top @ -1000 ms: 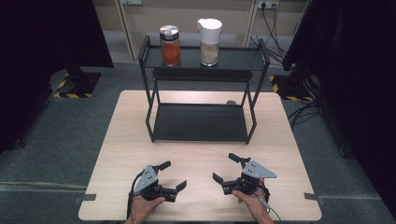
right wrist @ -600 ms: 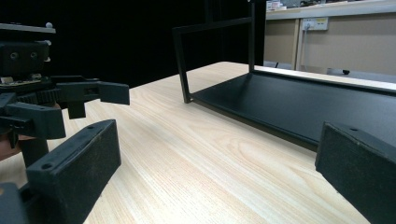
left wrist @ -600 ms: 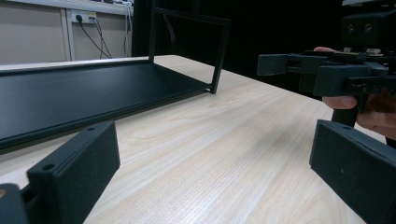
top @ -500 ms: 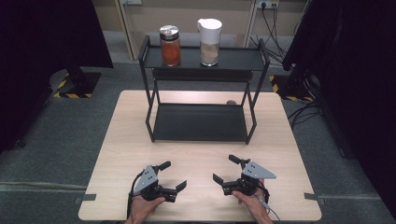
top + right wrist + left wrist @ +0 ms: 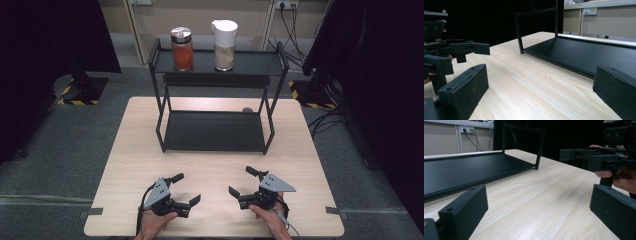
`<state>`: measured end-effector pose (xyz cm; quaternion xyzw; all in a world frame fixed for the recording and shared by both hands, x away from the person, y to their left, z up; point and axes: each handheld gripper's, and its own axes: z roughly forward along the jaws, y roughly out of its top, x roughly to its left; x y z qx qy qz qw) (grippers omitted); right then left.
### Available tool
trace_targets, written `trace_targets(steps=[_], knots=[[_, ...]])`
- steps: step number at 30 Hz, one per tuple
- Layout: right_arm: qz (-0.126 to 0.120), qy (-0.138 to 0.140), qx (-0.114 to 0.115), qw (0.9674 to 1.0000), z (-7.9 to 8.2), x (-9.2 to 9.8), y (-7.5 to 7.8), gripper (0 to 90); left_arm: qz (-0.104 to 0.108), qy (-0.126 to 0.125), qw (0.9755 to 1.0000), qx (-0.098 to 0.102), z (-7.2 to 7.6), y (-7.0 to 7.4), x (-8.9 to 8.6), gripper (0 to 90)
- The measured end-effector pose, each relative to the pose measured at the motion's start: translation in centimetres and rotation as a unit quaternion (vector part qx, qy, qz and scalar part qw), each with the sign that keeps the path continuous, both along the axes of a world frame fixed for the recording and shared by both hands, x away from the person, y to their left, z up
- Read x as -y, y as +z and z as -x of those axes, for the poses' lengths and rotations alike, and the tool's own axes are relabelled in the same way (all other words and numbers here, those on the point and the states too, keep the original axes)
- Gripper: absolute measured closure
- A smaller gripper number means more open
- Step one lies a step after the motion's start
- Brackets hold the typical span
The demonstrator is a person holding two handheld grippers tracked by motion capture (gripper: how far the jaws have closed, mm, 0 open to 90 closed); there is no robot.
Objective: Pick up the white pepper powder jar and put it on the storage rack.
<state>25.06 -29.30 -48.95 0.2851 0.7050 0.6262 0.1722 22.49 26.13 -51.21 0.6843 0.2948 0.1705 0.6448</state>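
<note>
On the near table edge, left gripper (image 5: 186, 188) and right gripper (image 5: 243, 181), both released, seemingly angled inward.

Left gripper (image 5: 186, 189): black, two-jaw, held in a hand at the near edge of the table, jaws spread wide with nothing between them, pointing right toward the other gripper.

Right gripper (image 5: 243, 181): black, grey three-cornered plate on top, held in a hand at the near edge, jaws spread wide and empty, pointing left. The two face each other, apart, both in front of the rack (image 5: 215, 131).
</note>
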Motion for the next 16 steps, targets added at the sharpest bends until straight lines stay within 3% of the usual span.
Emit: trace_targets(steps=[16], knots=[[0.0, 0.0, -0.002, 1.0, -0.02, -0.04, -0.03, 0.4, -0.002, 0.0, 1.0, 0.002, 0.0, 0.04, 0.0, 1.0]])
